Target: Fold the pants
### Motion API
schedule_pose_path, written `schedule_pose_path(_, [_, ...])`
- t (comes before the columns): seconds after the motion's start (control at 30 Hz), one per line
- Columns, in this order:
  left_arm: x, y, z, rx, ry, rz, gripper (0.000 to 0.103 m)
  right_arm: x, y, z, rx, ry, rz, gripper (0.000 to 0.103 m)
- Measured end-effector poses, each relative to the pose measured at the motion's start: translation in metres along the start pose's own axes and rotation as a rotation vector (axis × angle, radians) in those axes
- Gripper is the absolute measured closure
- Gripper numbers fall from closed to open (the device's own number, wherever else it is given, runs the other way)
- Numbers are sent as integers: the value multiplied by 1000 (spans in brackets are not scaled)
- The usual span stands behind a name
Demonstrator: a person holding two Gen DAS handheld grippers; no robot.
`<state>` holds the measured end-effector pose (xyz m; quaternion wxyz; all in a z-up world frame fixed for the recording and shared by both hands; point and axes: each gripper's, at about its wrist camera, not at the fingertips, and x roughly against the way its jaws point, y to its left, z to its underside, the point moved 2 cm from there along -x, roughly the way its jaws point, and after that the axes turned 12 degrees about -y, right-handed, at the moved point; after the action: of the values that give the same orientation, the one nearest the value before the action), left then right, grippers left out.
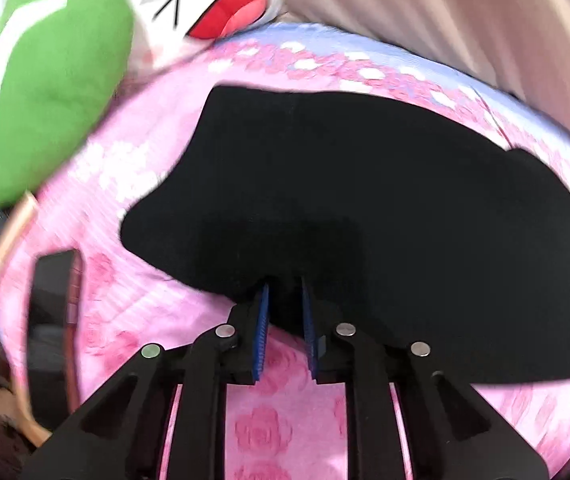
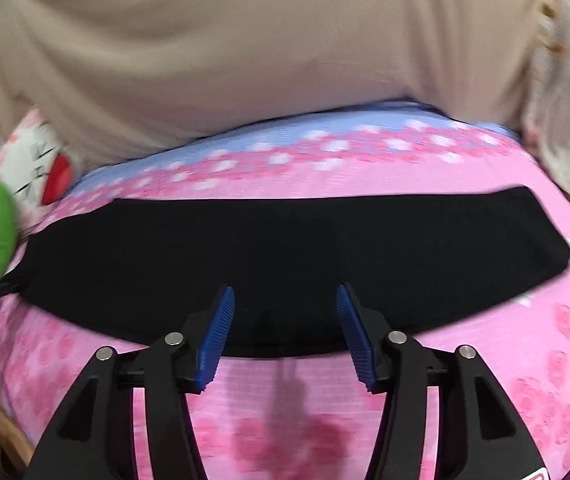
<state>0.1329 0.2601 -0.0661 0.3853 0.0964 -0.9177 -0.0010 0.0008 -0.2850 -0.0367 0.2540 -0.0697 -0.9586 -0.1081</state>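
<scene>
Black pants [image 1: 365, 184] lie on a pink flowered bed sheet [image 1: 133, 296]. In the left wrist view my left gripper [image 1: 285, 284] is shut on the near edge of the pants, with a bunch of black cloth pinched between its blue pads [image 1: 261, 332]. In the right wrist view the pants [image 2: 285, 248] stretch flat and long across the bed from left to right. My right gripper [image 2: 285, 296] is open and empty, just above the near edge of the pants, with its blue pads [image 2: 217, 336] spread wide.
A green plush pillow [image 1: 45, 88] and a white and red plush [image 1: 221, 4] lie at the bed's far left. A beige curtain [image 2: 245, 48] hangs behind the bed. A dark flat object [image 1: 53, 312] sits at the bed's left edge. The sheet [image 2: 325, 400] runs toward me.
</scene>
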Motion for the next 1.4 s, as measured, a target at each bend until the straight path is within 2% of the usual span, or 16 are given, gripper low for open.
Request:
schedule_pose_path(0.03, [15, -8, 0, -24, -34, -13, 83, 1, -21, 0, -32, 6, 53, 51])
schedule_pose_path(0.17, [69, -45, -6, -63, -170, 11, 37, 24, -105, -5, -138, -35, 222, 49])
schedule_pose_path(0.27, [95, -88, -8, -139, -240, 18, 32, 23, -164, -17, -143, -23, 325, 47])
schedule_pose_path(0.37, [108, -143, -7, -183, -261, 104, 20, 9, -206, -25, -163, -8, 345, 46])
schedule_pose_path(0.5, [115, -204, 5, -251, -260, 138, 17, -16, -240, -28, -218, 16, 302, 47])
schedule_pose_path(0.53, [114, -218, 9, -265, -249, 153, 17, -21, -242, -28, -222, 24, 284, 55])
schedule_pose_path(0.57, [112, -231, 13, -279, -234, 167, 17, -29, -243, -29, -213, 41, 250, 83])
schedule_pose_path(0.6, [111, -239, 16, -288, -225, 173, 17, -34, -241, -29, -195, 56, 250, 96])
schedule_pose_path(0.77, [108, -271, 27, -328, -201, 176, 14, -7, -229, -45, -66, -32, 294, 95])
schedule_pose_path(0.87, [95, -278, 33, -350, -171, 170, 14, -38, -252, -23, -63, 119, 321, 89])
schedule_pose_path(1.03, [83, -286, 40, -354, -137, 165, 14, -7, -223, -50, -51, -22, 280, 83])
schedule_pose_path(1.13, [76, -289, 43, -347, -117, 168, 14, -34, -198, -66, -20, 8, 169, 83])
schedule_pose_path(1.2, [74, -292, 46, -353, -108, 166, 14, -71, -197, -66, 23, 75, 180, 84])
schedule_pose_path(1.27, [72, -294, 50, -368, -108, 156, 14, -106, -223, -61, 12, 139, 258, 102])
schedule_pose_path(1.33, [72, -294, 51, -374, -109, 149, 13, -102, -237, -71, -95, 109, 238, 103])
schedule_pose_path(1.4, [71, -294, 52, -374, -115, 144, 12, -84, -227, -86, -96, 21, 245, 93])
